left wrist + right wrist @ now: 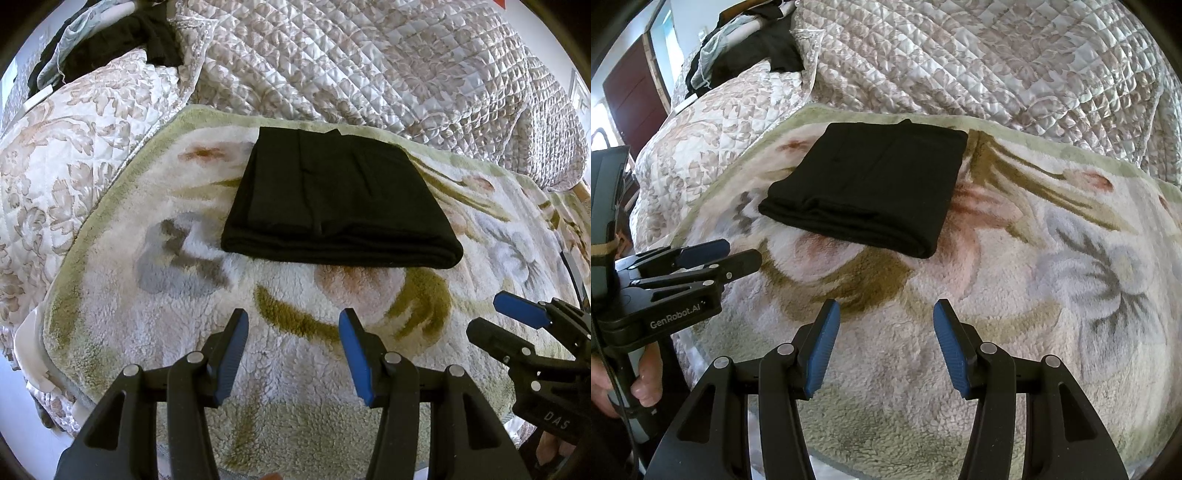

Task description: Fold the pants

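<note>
Left wrist view: left gripper [293, 354] nearest, jaws wide and holding nothing, above a floral fleece blanket [155, 295]; right gripper [506, 317] enters at the right edge, also spread. Beyond lie the folded black pants [340, 206], flat on the blanket, apart from both grippers. Right wrist view alone shows the person's left hand [639, 384] on its handle, and a dark door [631, 85] past the quilted bedspread [997, 66].

Bright soft daylight, sheen on the quilted cover [369, 55], sharp centre, fisheye bending, dark vignetted corners
</note>
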